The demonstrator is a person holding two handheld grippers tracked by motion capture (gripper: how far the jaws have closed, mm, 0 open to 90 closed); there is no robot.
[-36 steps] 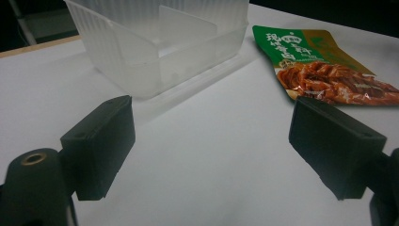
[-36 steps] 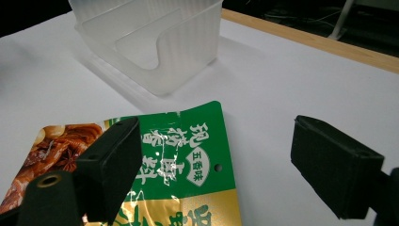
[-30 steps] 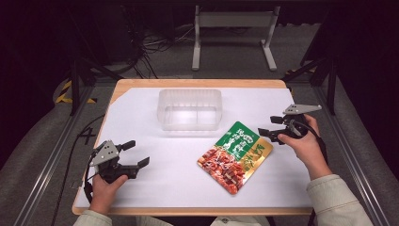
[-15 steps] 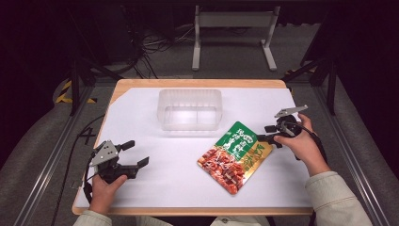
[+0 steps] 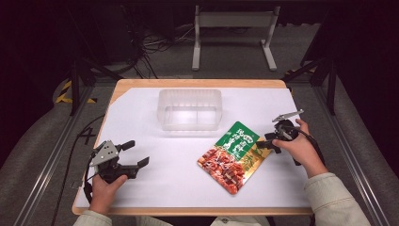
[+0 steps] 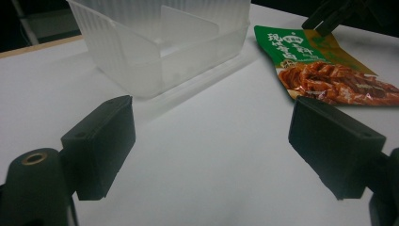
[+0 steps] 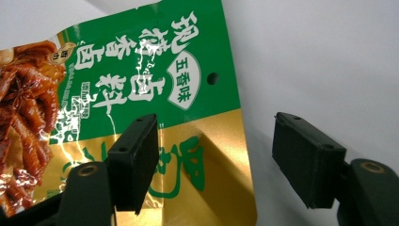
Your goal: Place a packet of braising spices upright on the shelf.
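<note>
While the flat green-and-gold foil snack pouch (image 5: 234, 156) lies face up on the white table cover (image 5: 164, 188), just in front of and to the right of the clear ribbed plastic bin (image 5: 190, 109), the right gripper (image 5: 264, 143) is down at the pouch's right edge. Its jaws have just been closing a bit but stand well apart: in the right gripper view one pad (image 7: 136, 157) sits over the gold corner of the pouch (image 7: 188, 141), the other (image 7: 306, 157) over bare cover beside it. Edge is between the jaws; nothing pinched yet.

Judged step: lining up a grasp on the pouch edge, likely to move it into the bin. Next move calls for getting a pad under or hard against the thin flat edge, then closing fully; pouch is slick and may slide instead of lifting.

Left gripper (image 5: 134, 153) sits off to the bin's front left, jaws wide apart, holding nothing, pointed toward the bin (image 6: 160, 52).

Bin: a divider wall splits it into two compartments, both look empty.
</note>
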